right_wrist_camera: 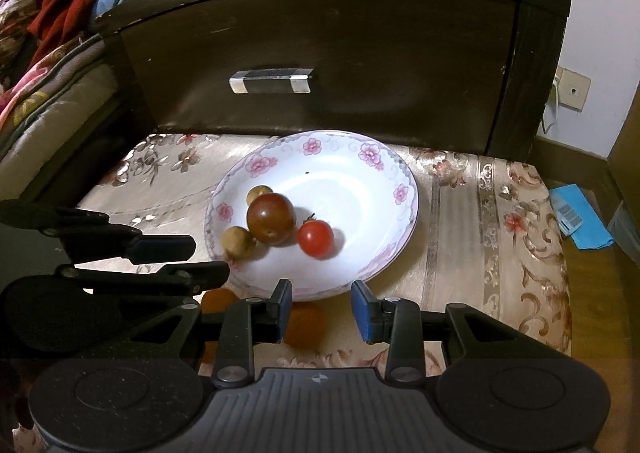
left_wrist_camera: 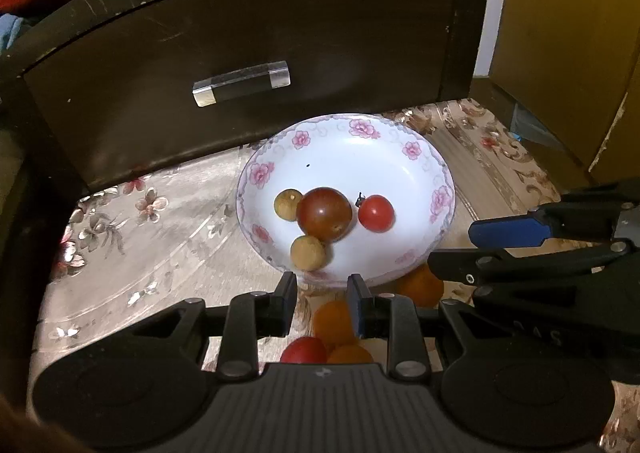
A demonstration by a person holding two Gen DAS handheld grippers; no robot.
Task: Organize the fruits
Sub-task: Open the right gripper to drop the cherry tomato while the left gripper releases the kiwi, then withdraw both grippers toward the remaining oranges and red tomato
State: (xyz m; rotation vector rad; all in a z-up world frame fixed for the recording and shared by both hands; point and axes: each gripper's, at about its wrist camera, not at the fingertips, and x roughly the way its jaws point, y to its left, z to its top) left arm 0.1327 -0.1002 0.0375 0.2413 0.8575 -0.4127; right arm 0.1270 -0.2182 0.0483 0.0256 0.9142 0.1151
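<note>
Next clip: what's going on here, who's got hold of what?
A person with a gripper in each hand is sorting small fruit into a flowered bowl on a cloth-covered table. The bowl holds a dark tomato, a red tomato and two small tan fruits. Several orange fruits and another red one lie on the cloth in front of the bowl. The left gripper and right gripper are both open and empty, poised near the bowl's front edge.

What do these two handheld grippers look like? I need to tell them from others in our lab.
Both look the same. The left gripper and right gripper have black linkage arms with silver pivot pins, blue pads inside the fingertips, a grey ribbed centre plate with a small emblem, and round black housings either side. No cables or sleeves show.
</note>
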